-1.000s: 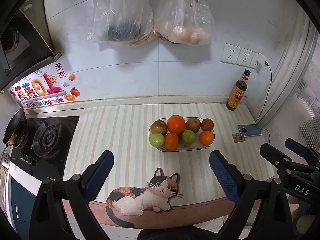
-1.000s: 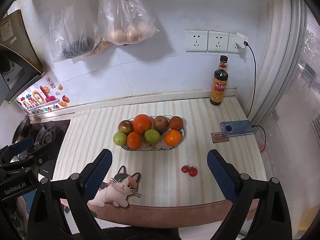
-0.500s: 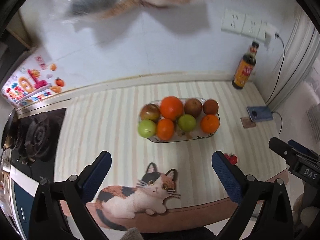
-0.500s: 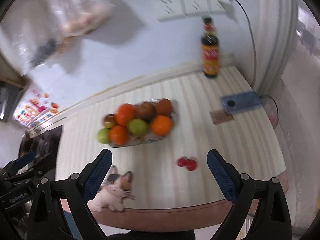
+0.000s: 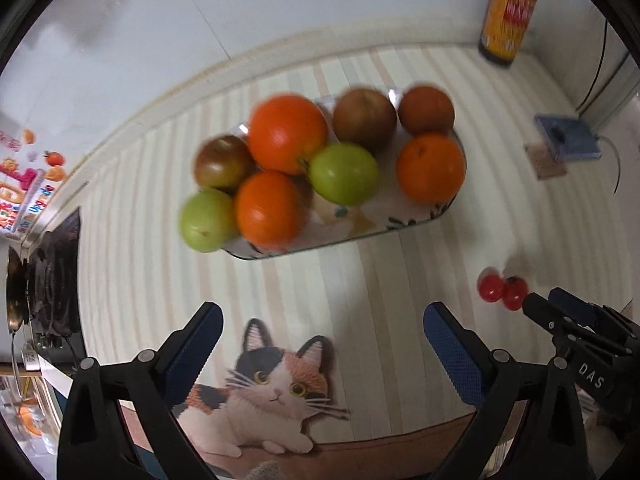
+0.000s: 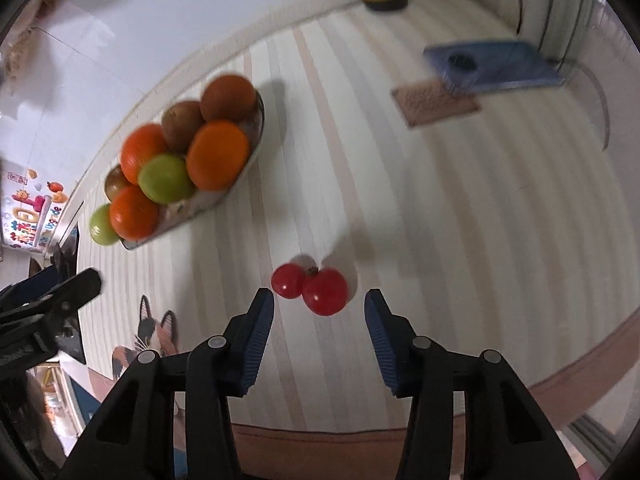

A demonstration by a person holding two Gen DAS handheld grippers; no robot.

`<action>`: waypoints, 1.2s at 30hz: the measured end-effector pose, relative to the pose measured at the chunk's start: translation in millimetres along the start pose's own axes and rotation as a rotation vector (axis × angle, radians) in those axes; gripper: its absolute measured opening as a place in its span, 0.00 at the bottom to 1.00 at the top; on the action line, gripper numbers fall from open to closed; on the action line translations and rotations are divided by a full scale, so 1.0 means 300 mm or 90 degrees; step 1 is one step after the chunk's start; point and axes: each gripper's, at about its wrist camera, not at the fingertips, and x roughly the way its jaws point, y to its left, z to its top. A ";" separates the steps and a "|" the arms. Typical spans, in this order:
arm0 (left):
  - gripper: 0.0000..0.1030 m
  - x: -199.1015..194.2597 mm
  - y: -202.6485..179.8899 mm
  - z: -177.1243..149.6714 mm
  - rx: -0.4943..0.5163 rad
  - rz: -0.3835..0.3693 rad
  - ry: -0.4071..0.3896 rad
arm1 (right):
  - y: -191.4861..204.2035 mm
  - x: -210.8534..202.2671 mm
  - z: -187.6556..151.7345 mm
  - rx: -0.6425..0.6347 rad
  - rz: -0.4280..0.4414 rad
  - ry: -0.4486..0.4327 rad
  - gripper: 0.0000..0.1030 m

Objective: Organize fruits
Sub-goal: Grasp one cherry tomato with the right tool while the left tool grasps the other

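Two cherry tomatoes (image 6: 310, 290) touch on the worktop (image 6: 460, 220) — right fingers (image 6: 260, 320) spread open just near of them. Left fingers (image 5: 192, 344) gape wide, empty, near the fruit dish (image 5: 400, 228).

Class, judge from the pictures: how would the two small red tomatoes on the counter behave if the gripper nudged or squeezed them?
The small red tomatoes look round and glossy, so they would probably roll or slip. They touch, perhaps joined, so may move together. The right gripper should likely squeeze gently.

The two cherry tomatoes (image 6: 310, 290) are glossy and smooth-skinned. Each claw finger (image 6: 258, 336) wears ribbed blue pads on matt black plastic. The desk (image 6: 460, 220) has a smooth striped covering, and the sauce bottle (image 5: 508, 12) looks like shiny dark glass.
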 end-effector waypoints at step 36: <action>0.29 0.264 -0.473 0.093 0.193 -0.106 0.081 | -0.206 0.008 -0.067 0.074 0.004 -0.003 0.31</action>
